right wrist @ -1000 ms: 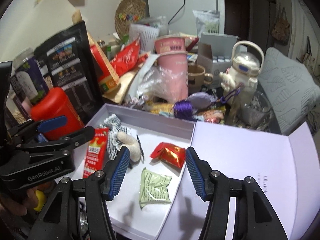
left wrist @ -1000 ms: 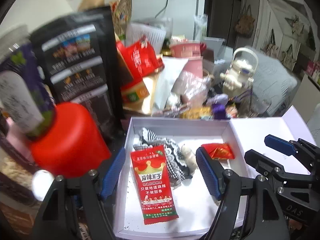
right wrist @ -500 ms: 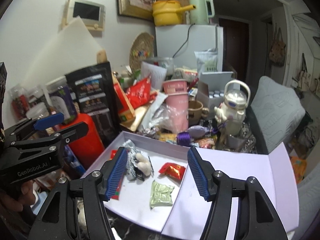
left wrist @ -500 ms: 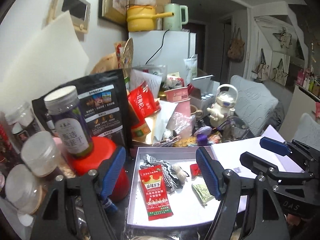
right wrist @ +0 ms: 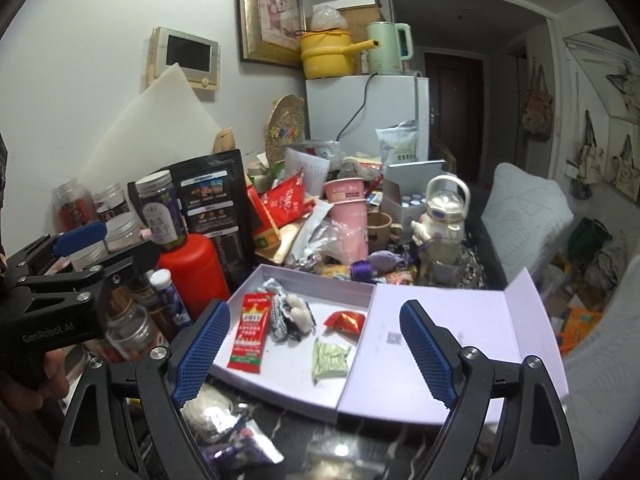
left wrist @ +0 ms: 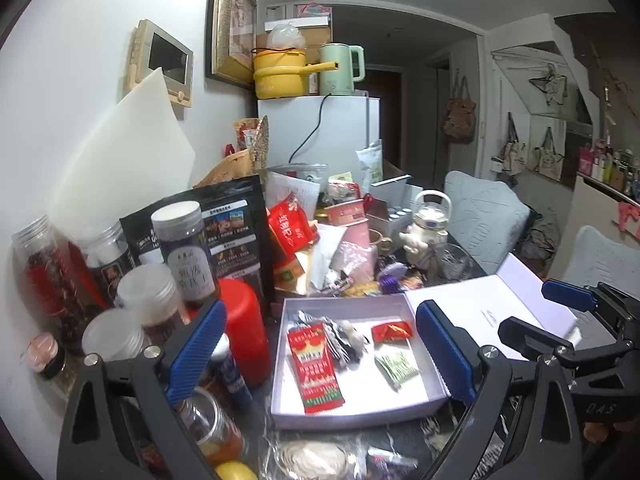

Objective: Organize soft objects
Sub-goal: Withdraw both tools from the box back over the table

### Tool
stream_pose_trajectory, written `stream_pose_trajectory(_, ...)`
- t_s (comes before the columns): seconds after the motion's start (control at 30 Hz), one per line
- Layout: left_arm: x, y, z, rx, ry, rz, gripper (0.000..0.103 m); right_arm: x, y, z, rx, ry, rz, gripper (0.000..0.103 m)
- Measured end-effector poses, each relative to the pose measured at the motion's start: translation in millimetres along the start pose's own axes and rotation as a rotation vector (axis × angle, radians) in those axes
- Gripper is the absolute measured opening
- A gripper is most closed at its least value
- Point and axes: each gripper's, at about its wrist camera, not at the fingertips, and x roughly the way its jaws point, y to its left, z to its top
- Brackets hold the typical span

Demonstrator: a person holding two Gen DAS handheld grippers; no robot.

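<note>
Both grippers hang above the near edge of a crowded tabletop (right wrist: 360, 452), jaws opening wide and nothing between them: the left gripper (left wrist: 318, 354) and the right gripper (right wrist: 316, 346) each frame the same shallow white box (left wrist: 352, 410) from above. On the dark tabletop nearest the cameras, a clear packet of pale coiled stuff (left wrist: 310, 456) and a crumpled purple-and-white wrapper (right wrist: 244, 452) lie outside the box, seemingly still to be sorted. Inside the box, a long red sachet (left wrist: 314, 364) lies along its left side, a green packet (right wrist: 330, 360) near its right wall, a small red-and-gold packet (right wrist: 346, 321) toward its far right corner, and a checked cloth with a white plush piece (right wrist: 290, 314) at its far left. The box's lid (right wrist: 448, 344) lies folded open to the right. Beyond the far wall, jars, a red canister (right wrist: 192, 272), snack bags and a pink cup (right wrist: 348, 224) crowd the tabletop to its far edge. By appearances the sorting is partly done, the lid not yet closed.
</note>
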Motion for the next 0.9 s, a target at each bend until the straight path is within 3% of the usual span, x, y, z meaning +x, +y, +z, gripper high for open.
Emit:
stream_pose_trajectory(0.33,-41,3,-28,0.003,-0.008,-0.109,0.097,-47,14,-33,0.015,0.022,-0.041,0.089)
stream_pose_trajectory(0.47,-52,4,-38,0.006,0.001,-0.113,0.097,-61,19,-48,0.03,0.035,-0.055,0.089)
stream_pose_trajectory(0.7,-61,2,-60,0.037,0.062,-0.192,0.097,-73,27,-74,0.047,0.068,-0.085,0.091)
stream_pose_trajectory(0.9,-61,6,-81,0.03,0.104,-0.211,0.097,-78,27,-96,0.095,0.107,-0.086,0.095)
